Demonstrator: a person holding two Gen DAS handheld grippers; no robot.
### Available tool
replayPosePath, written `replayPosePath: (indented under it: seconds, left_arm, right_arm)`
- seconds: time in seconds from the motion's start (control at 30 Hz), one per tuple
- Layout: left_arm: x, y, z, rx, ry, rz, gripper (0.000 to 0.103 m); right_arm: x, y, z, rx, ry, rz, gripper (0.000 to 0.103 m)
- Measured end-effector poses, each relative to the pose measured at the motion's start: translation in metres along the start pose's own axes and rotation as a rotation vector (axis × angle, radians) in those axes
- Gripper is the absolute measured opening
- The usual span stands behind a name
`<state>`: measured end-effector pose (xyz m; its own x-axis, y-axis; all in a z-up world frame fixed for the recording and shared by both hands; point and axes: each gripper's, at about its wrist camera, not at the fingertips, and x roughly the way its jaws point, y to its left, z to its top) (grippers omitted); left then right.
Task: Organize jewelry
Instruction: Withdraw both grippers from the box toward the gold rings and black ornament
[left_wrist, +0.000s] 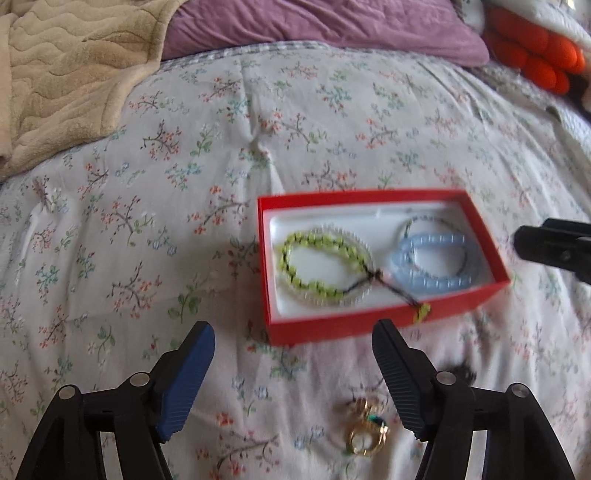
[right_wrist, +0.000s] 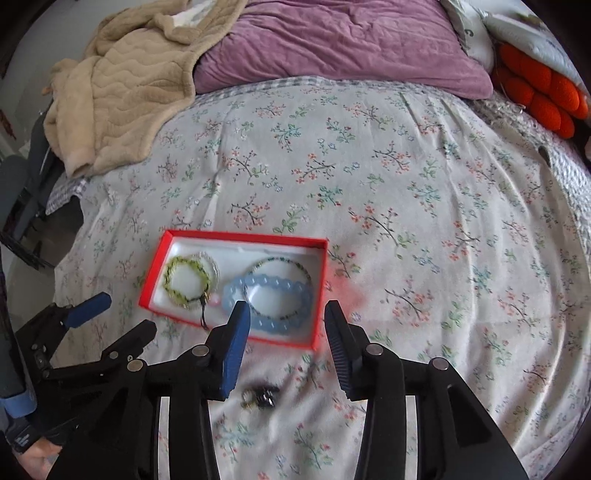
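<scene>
Jewelry mostly boxed: red box (left_wrist: 384, 325) sits on the floral bedspread (left_wrist: 147, 221), white liner holding a green beaded bracelet (left_wrist: 317, 266) at one end, a pale blue beaded bracelet (left_wrist: 432, 266) at the other with a thinner beaded ring overlapping it. Green bracelet's dark cord and tassel (left_wrist: 421, 312) hang over the near wall of the box. Loose on the cloth, just in front of the box: a small cluster of gold rings (left_wrist: 364, 428), one with a green stone; detail blurred.

Left gripper (left_wrist: 293, 363) jaws stand wide apart, nothing between the pads. Right gripper (right_wrist: 288, 345) jaws parted too, empty, poised over the box's near edge.

Handling, as judgement: rings are light, hard, smooth, likely to skid or sink into the soft quilt; pinch across the band, pressing down into the fabric. Bracelets are limp strands, light; take a short run of beads. Tassel cord wants tucking in; thin, soft, easy to snag
</scene>
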<state>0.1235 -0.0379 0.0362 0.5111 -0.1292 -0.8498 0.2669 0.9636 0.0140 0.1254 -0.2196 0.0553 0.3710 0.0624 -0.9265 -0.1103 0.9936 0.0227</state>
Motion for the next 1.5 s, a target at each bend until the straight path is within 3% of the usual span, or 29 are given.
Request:
replayPosePath:
  seconds: [0.13,0.5,1.0,1.27,1.4,1.5]
  left_arm:
    - [-0.005,0.002,-0.012,-0.007,0.019,0.015,0.077]
    - [-0.019,0.002,-0.055,-0.025,0.034,0.030,0.089]
    - [0.001,-0.007,-0.109,-0.016,0.020,-0.011,0.090]
    - [0.018,-0.018,-0.121,0.021,-0.014,0.013,0.093]
    - [0.024,-0.021,-0.124,0.025,-0.027,0.046,0.102]
    - [0.027,-0.018,-0.127,0.004,-0.043,0.045,0.102]
  right_arm:
    - [-0.006,-0.007,-0.013,0.004,0.014,-0.014,0.056]
    - [-0.017,-0.014,-0.051,-0.008,0.054,-0.037,0.066]
    - [0.012,-0.024,-0.110,-0.065,0.150,-0.082,0.068]
    - [0.041,-0.027,-0.128,-0.116,0.187,-0.145,0.068]
    - [0.045,-0.024,-0.132,-0.166,0.163,-0.172,0.087]
    - [0.049,-0.028,-0.135,-0.165,0.149,-0.182,0.097]
